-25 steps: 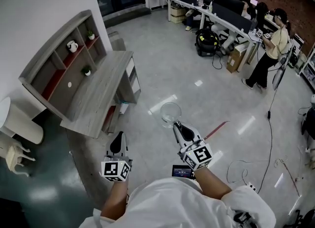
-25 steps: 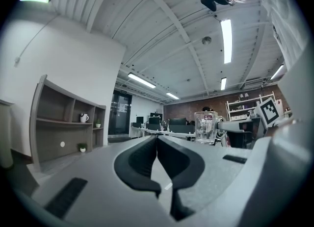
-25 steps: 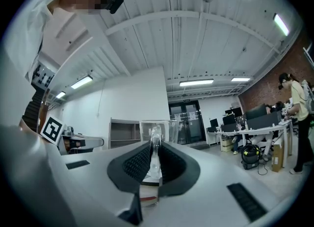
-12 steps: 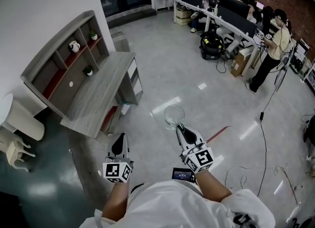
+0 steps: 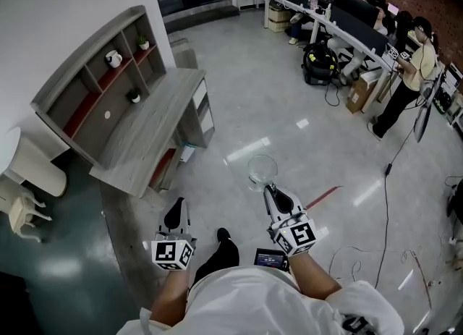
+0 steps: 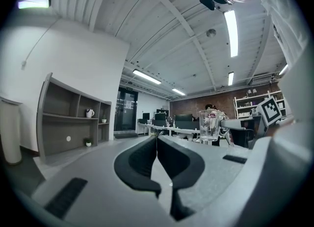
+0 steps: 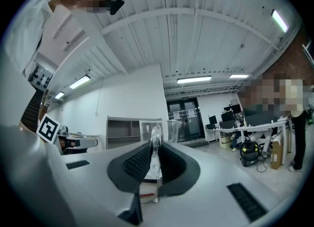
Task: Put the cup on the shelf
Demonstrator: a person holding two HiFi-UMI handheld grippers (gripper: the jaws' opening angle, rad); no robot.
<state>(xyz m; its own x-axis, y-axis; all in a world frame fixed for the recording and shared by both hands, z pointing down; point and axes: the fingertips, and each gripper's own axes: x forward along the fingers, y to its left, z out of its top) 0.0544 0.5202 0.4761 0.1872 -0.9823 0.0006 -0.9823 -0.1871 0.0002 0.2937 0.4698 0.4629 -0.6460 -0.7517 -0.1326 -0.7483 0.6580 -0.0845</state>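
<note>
Head view: a shoe (image 5: 223, 236) is now showing between the arms, absent earlier. The right gripper (image 5: 268, 189) is carrying the glass cup (image 5: 261, 169) over the floor, well apart from the shelf (image 5: 108, 73). Left gripper view: the left gripper (image 6: 157, 145) is sitting clenched, empty. Right gripper view: the jaws are clamping the cup's handle, with the body just beyond the fingertips.

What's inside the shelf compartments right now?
Shelf: a white jug and a small plant in upper compartments, another small plant lower down. The top board hides part of the upper row from the head view.
</note>
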